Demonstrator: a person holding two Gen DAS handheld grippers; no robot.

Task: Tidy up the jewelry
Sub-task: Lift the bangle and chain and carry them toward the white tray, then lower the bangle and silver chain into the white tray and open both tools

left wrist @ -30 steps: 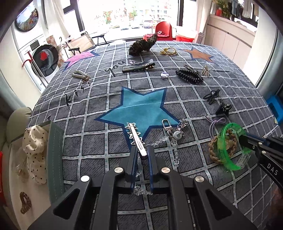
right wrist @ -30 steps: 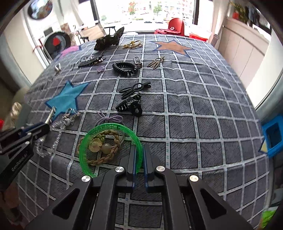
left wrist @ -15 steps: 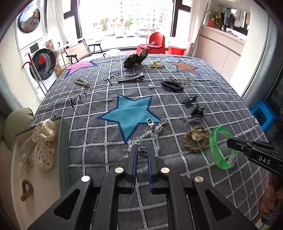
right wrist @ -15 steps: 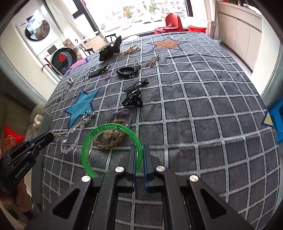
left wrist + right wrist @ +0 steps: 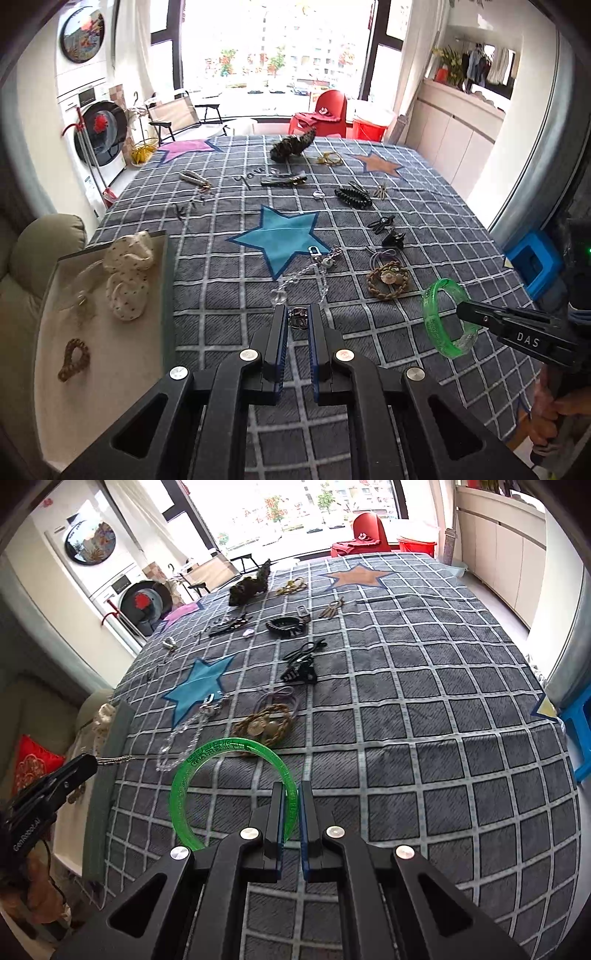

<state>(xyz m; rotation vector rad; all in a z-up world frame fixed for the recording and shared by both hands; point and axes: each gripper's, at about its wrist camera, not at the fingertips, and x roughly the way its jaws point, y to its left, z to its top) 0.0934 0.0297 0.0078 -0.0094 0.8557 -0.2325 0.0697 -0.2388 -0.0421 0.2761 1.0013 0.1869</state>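
My left gripper point(image 5: 297, 317) is shut on a silver hair clip point(image 5: 298, 316), held in the air above the checked cloth; the clip sticks out of it in the right wrist view point(image 5: 114, 760). My right gripper point(image 5: 291, 801) is shut on a green translucent bangle point(image 5: 207, 760), also lifted; it shows at the right of the left wrist view point(image 5: 441, 317). A clear bead chain with a clasp point(image 5: 314, 266), a braided brown ring point(image 5: 388, 278) and purple hair ties point(image 5: 382, 254) lie on the cloth. A beige tray point(image 5: 44, 321) at the left holds a polka-dot scrunchie point(image 5: 127, 273) and a small brown ring point(image 5: 74, 358).
Further back lie black hair clips point(image 5: 391, 236), a black spiral tie point(image 5: 352, 195), a long dark clip point(image 5: 282, 180), a feathery dark piece point(image 5: 291, 146), gold pieces point(image 5: 328, 158). A blue stool point(image 5: 532, 258) stands right of the table. A cushioned seat point(image 5: 40, 236) is left.
Both grippers have lifted and drawn back from the cloth, carrying the silver clip and the green bangle. The bangle has left the braided ring it lay around. The tray has come further into view.
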